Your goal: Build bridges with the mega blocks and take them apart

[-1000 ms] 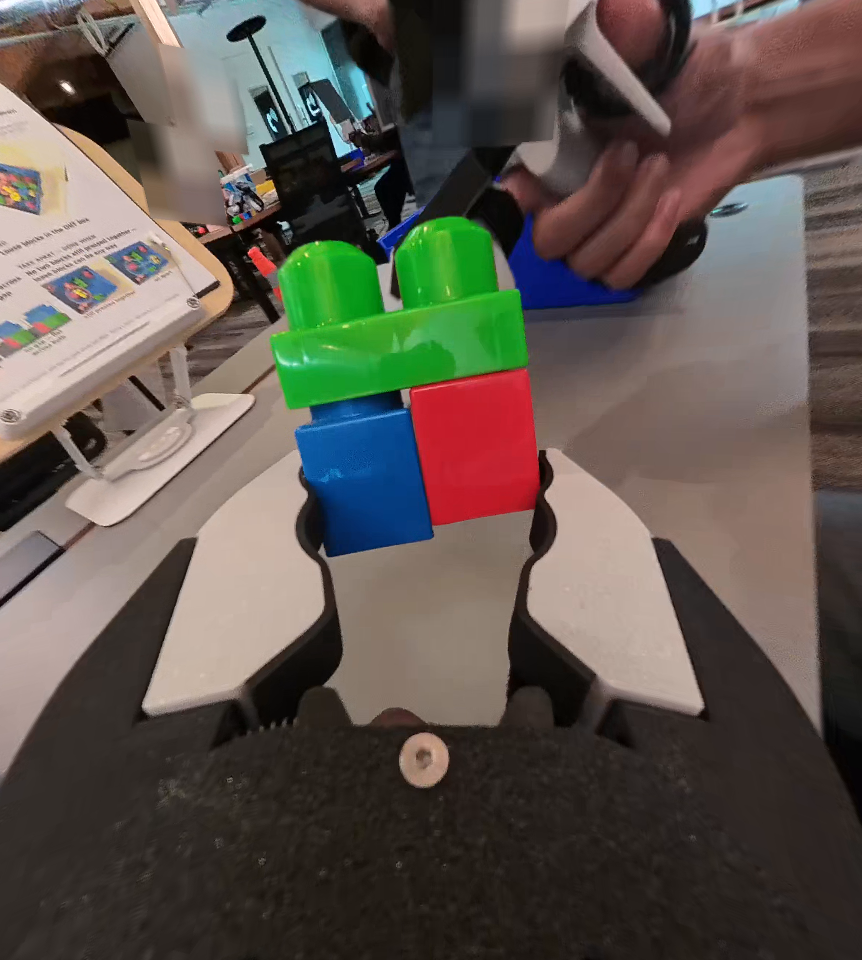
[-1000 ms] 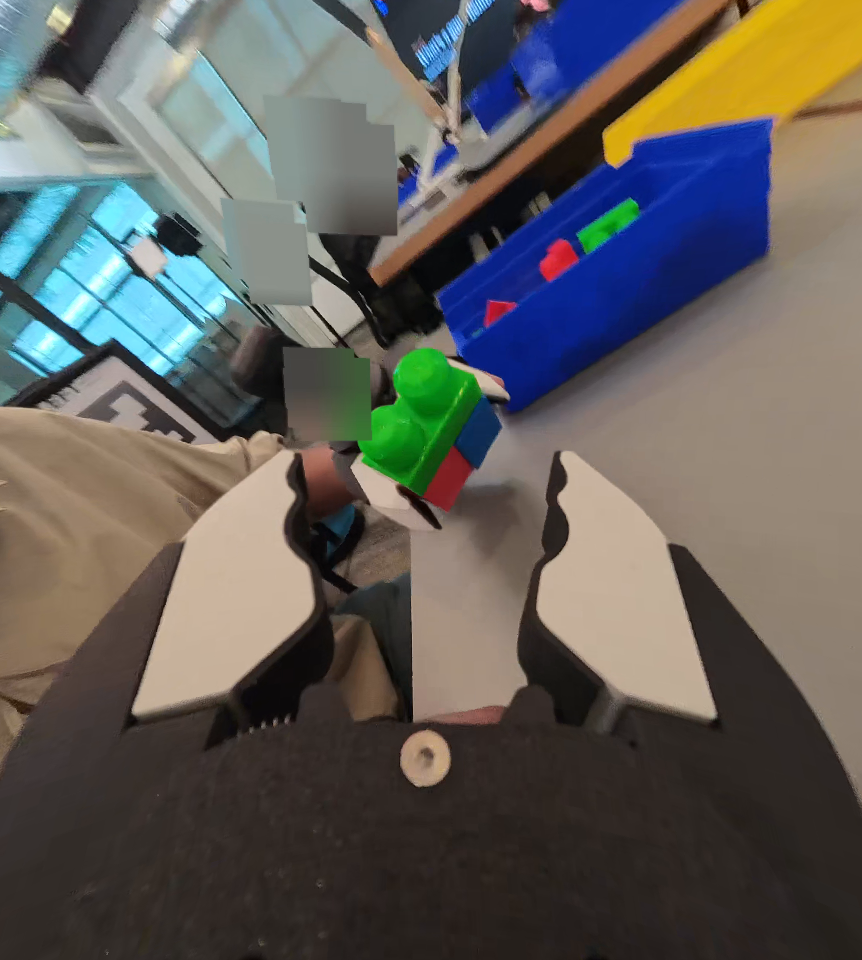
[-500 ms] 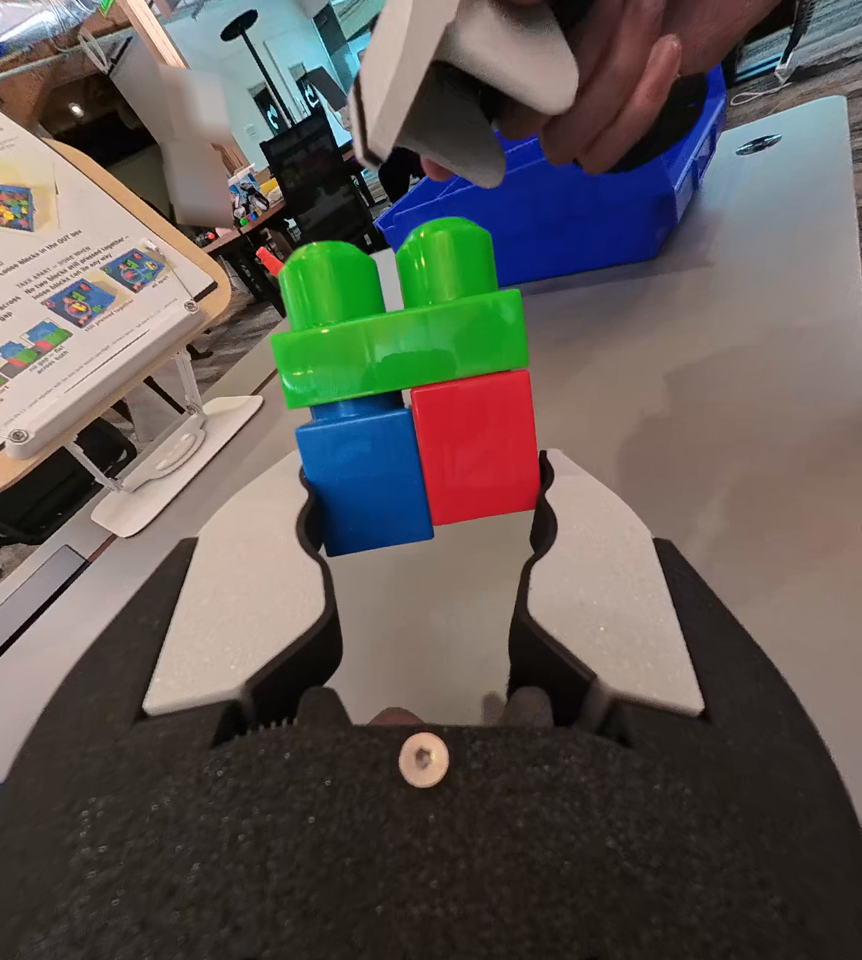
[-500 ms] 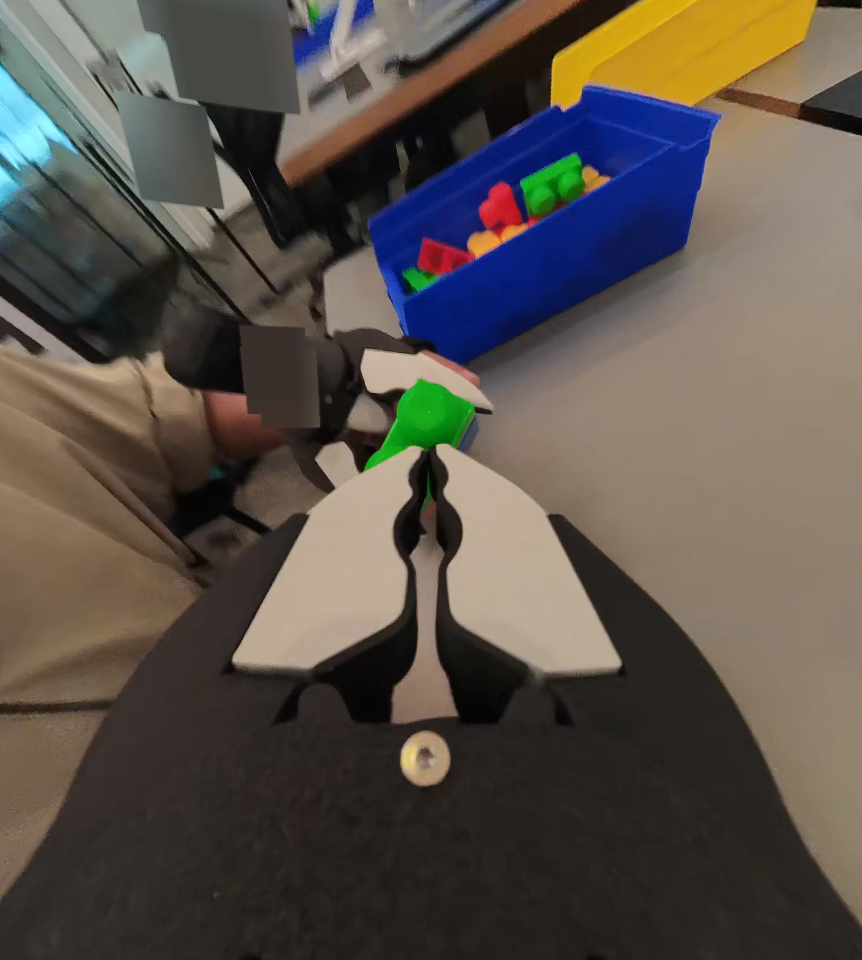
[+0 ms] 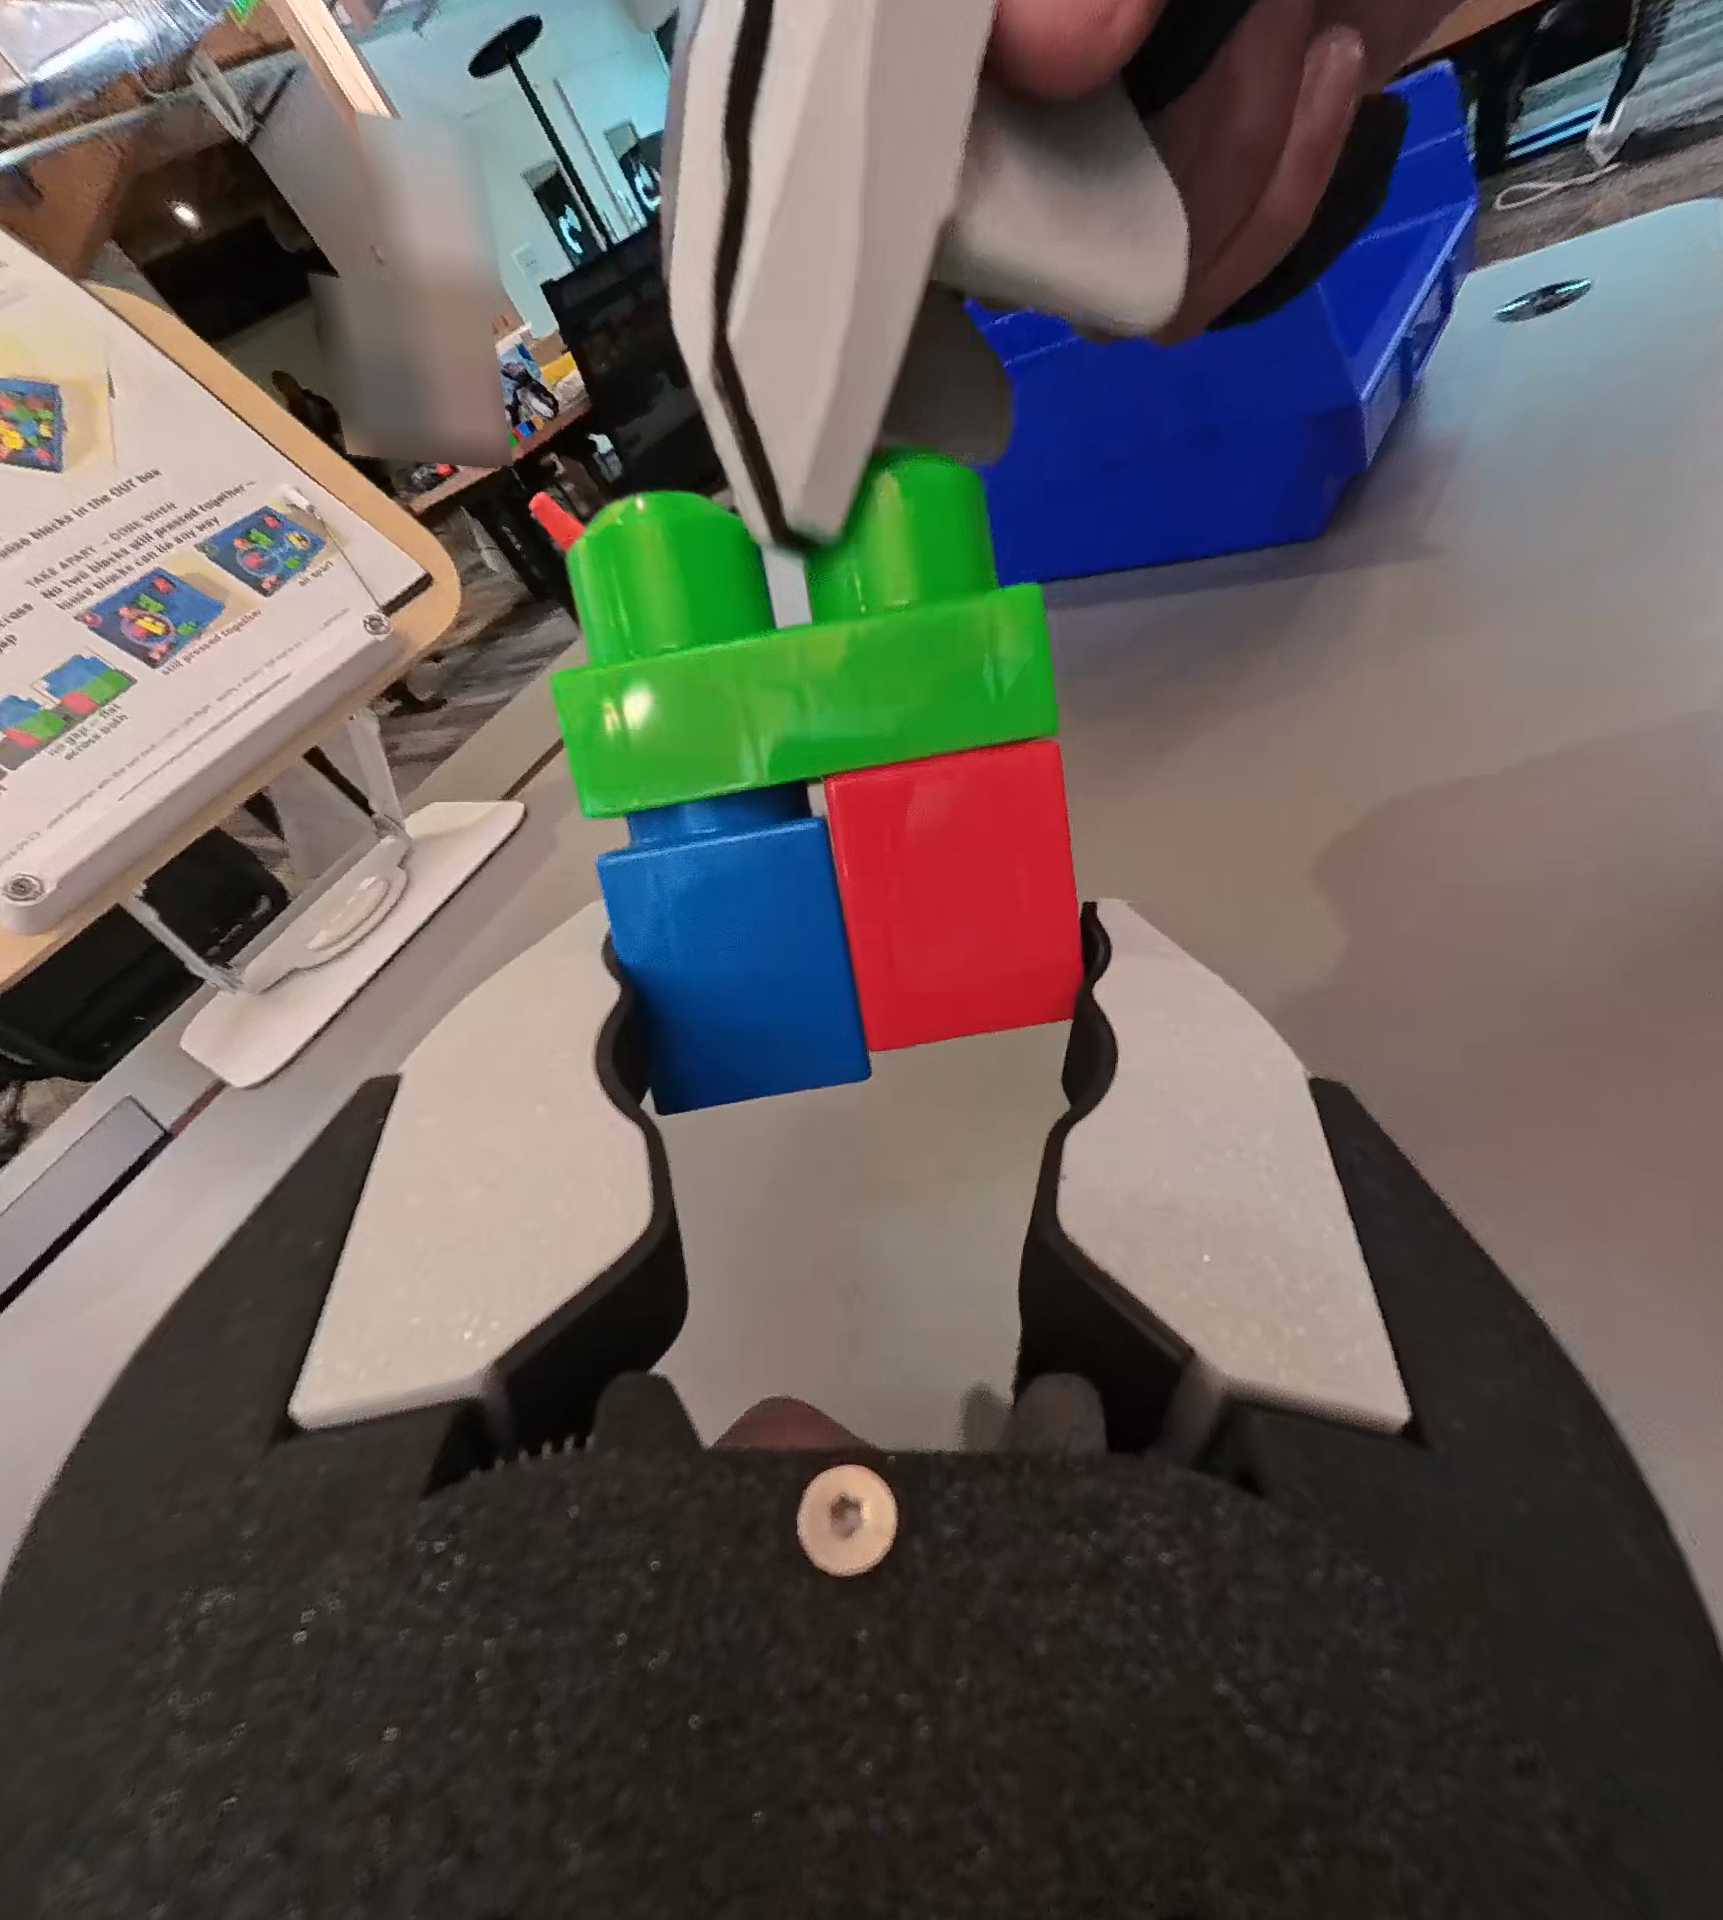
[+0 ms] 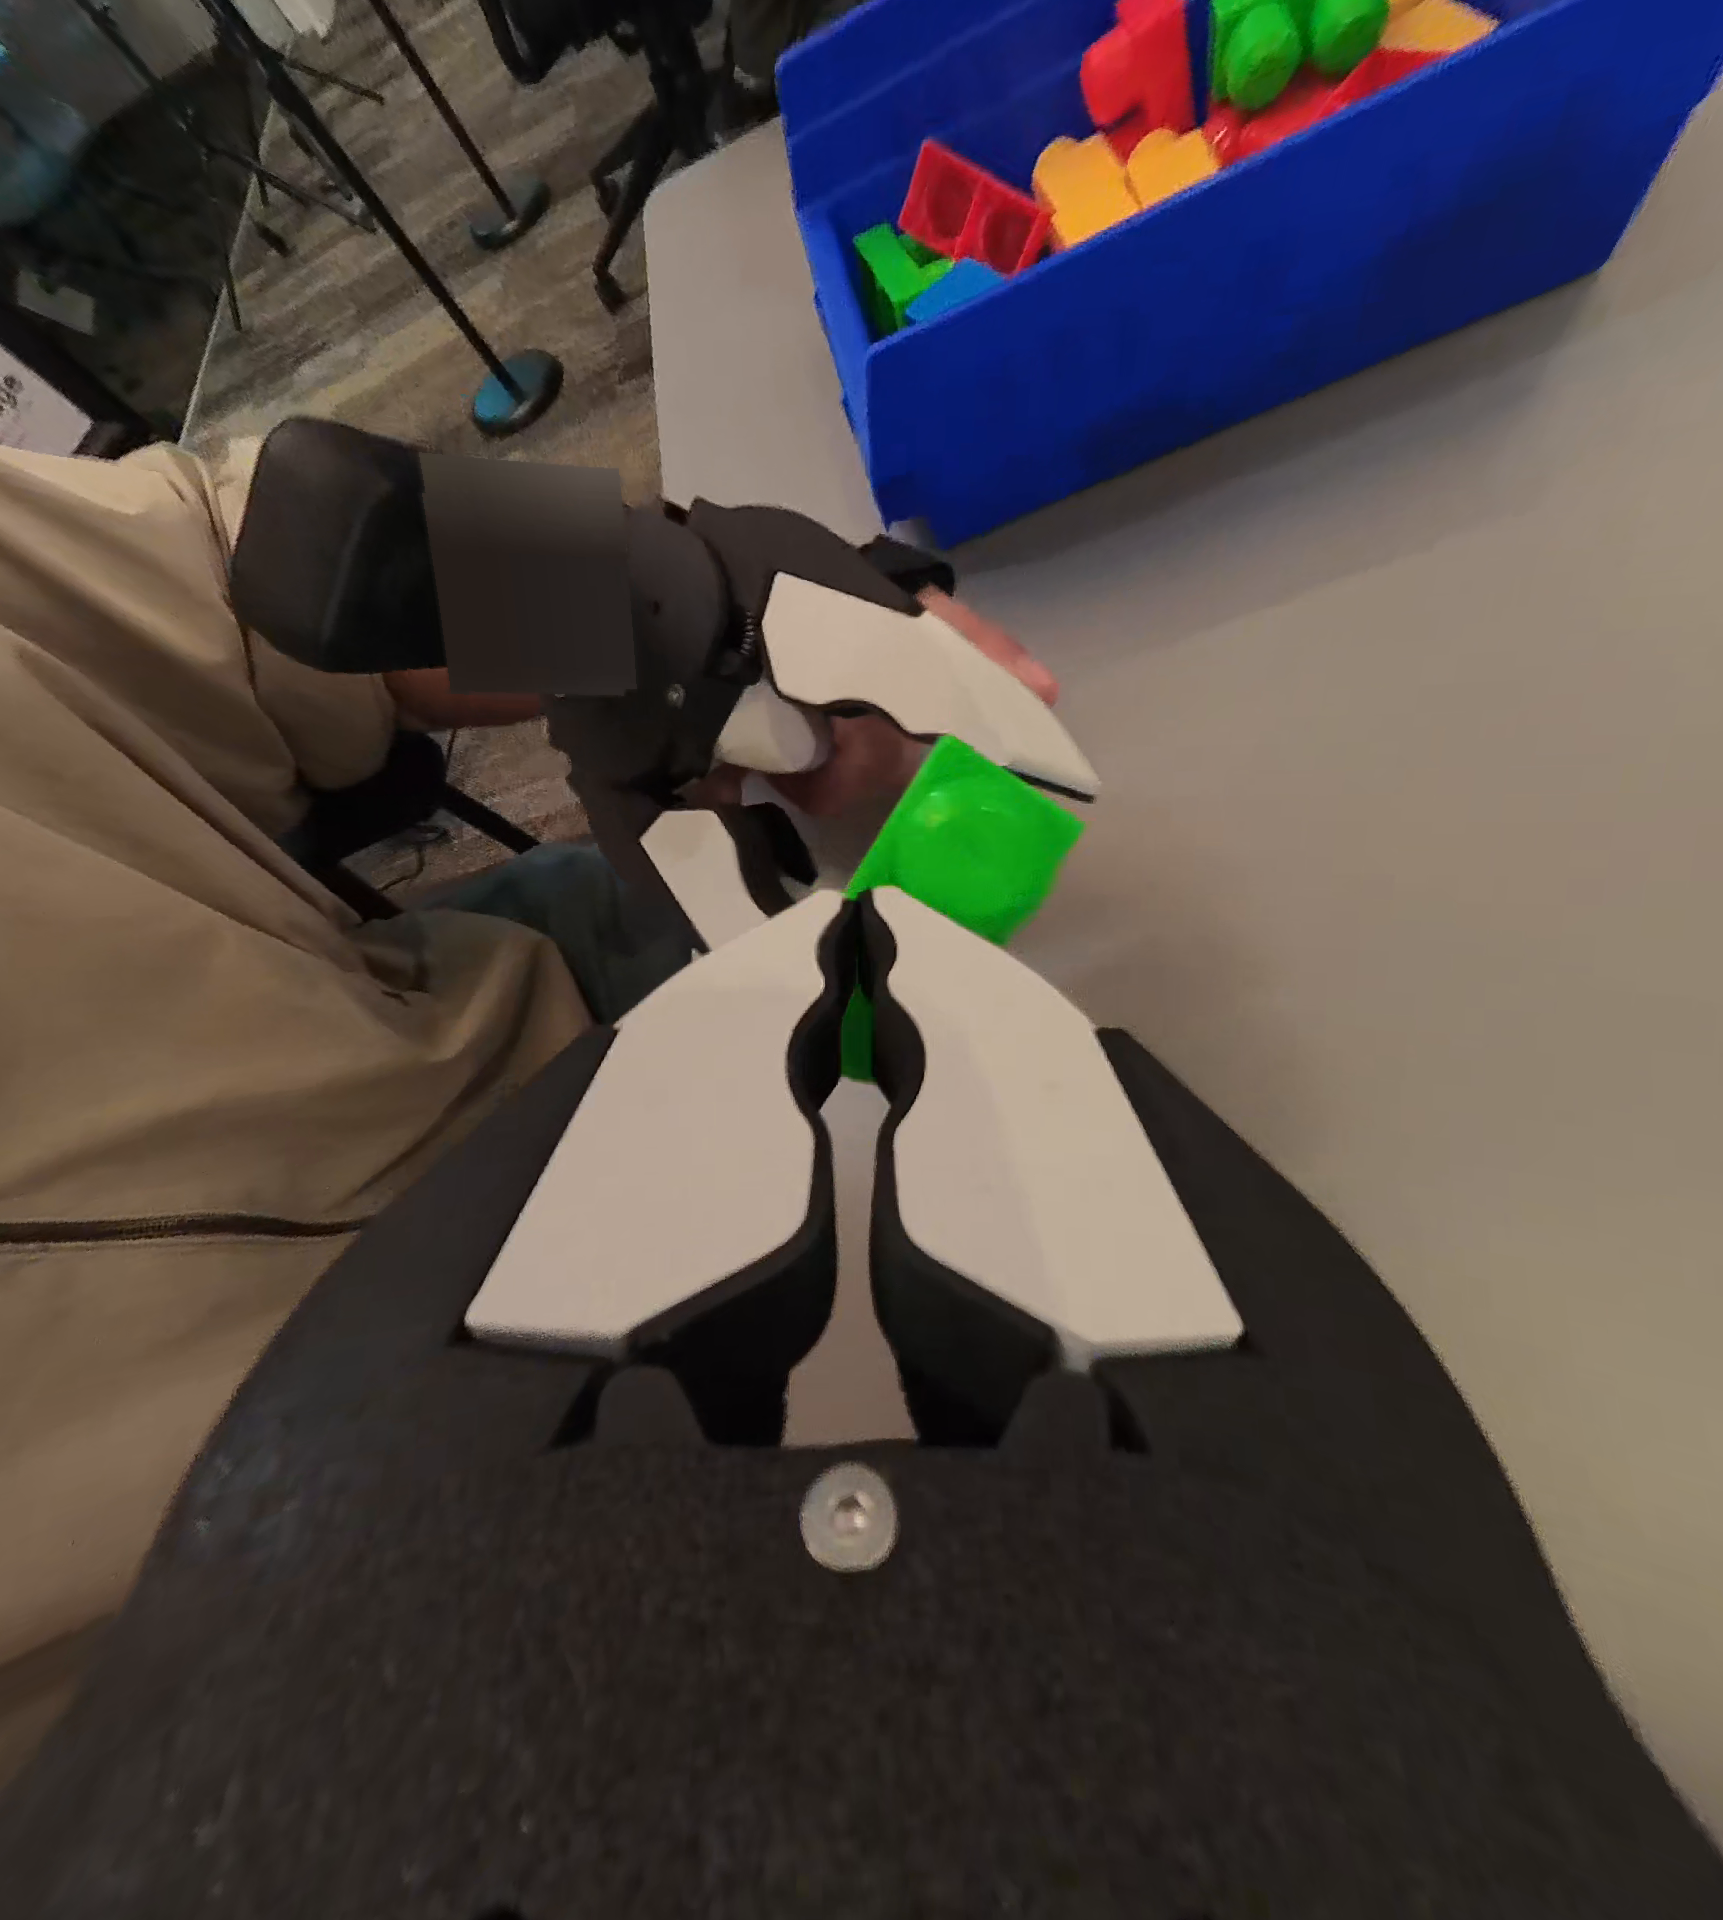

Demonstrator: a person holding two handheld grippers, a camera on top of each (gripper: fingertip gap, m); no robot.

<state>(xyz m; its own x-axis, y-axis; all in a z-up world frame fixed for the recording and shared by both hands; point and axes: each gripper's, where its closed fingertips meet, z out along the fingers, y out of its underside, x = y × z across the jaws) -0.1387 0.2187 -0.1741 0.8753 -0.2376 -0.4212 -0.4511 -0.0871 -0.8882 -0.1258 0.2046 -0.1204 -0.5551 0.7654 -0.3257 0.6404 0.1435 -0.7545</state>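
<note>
My left gripper (image 5: pixel 846 987) is shut on a small bridge held above the grey table: its fingers clamp a blue block (image 5: pixel 732 956) and a red block (image 5: pixel 950 894) side by side. A green two-stud block (image 5: pixel 805 696) spans them, seated flush on the red one and raised a little over the blue one's stud. My right gripper (image 6: pixel 857 914) is shut and empty. It comes down from above (image 5: pixel 795 509), with its tips between the two green studs. The right wrist view shows the green block (image 6: pixel 971 842) from above, with a left finger (image 6: pixel 919 675) beside it.
A blue bin (image 6: pixel 1252 291) with several loose blocks stands at the table's far side and also shows in the left wrist view (image 5: pixel 1252 436). An instruction board on a white stand (image 5: pixel 109 623) sits left. The person's tan jacket (image 6: pixel 109 935) is near the table's edge. My right fingertips sit around 6 cm from my left ones.
My right gripper has shut and swung down over the bridge, from beside the bin to the top of the green block. My left gripper keeps its hold.
</note>
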